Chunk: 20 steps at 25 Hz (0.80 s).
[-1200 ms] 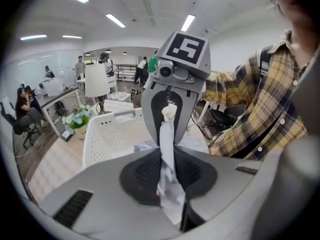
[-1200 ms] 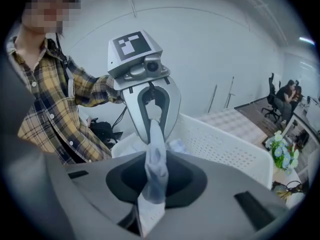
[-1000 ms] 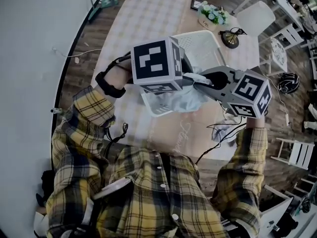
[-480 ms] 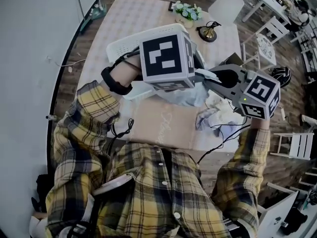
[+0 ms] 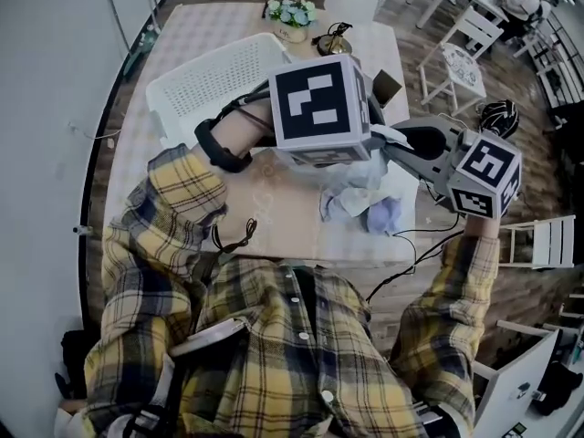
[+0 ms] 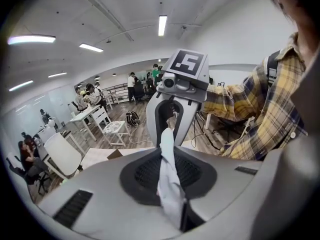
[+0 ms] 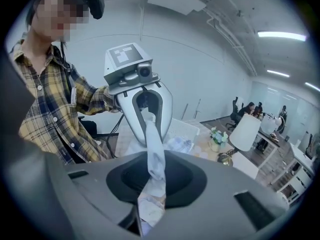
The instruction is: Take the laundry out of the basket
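The pale garment (image 7: 151,139) is soft, light and limp. It spans the air as a twisted strip between your two grippers, above the worktop (image 5: 274,231) and to the right of the white basket (image 5: 210,80). Left gripper (image 6: 169,151) and right gripper (image 7: 152,159): fingers nearly together, each pinching one end. It will likely sag and slip rather than resist, so take hold at a bunched fold. Loose laundry (image 5: 360,210) lies below on the worktop.
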Tool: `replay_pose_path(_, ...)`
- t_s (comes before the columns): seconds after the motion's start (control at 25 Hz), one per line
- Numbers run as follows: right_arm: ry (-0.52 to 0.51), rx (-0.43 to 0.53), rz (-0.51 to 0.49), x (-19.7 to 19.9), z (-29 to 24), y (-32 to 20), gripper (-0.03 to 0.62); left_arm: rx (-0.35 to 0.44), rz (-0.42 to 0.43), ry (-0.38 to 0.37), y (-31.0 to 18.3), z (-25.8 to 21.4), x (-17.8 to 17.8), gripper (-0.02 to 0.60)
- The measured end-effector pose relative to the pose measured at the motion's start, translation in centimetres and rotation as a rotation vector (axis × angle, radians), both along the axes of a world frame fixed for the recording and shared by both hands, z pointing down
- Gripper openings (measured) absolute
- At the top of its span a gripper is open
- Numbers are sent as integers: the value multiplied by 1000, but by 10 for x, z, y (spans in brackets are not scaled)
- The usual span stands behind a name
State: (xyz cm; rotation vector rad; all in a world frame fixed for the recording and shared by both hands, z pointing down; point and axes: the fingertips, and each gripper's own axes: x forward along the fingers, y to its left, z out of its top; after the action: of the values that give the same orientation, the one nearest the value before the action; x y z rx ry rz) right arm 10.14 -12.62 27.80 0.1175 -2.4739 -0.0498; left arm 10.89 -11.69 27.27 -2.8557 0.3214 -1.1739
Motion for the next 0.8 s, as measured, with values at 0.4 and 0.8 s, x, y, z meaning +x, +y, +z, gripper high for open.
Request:
replay_pose_path(0.4,-4,-22,89,95,7,12,89,-44,63,6,13,8,93,60)
replay_pose_path(0.8,12,-82,172,149,37,15,89,-82,145,71,16,31,151,60)
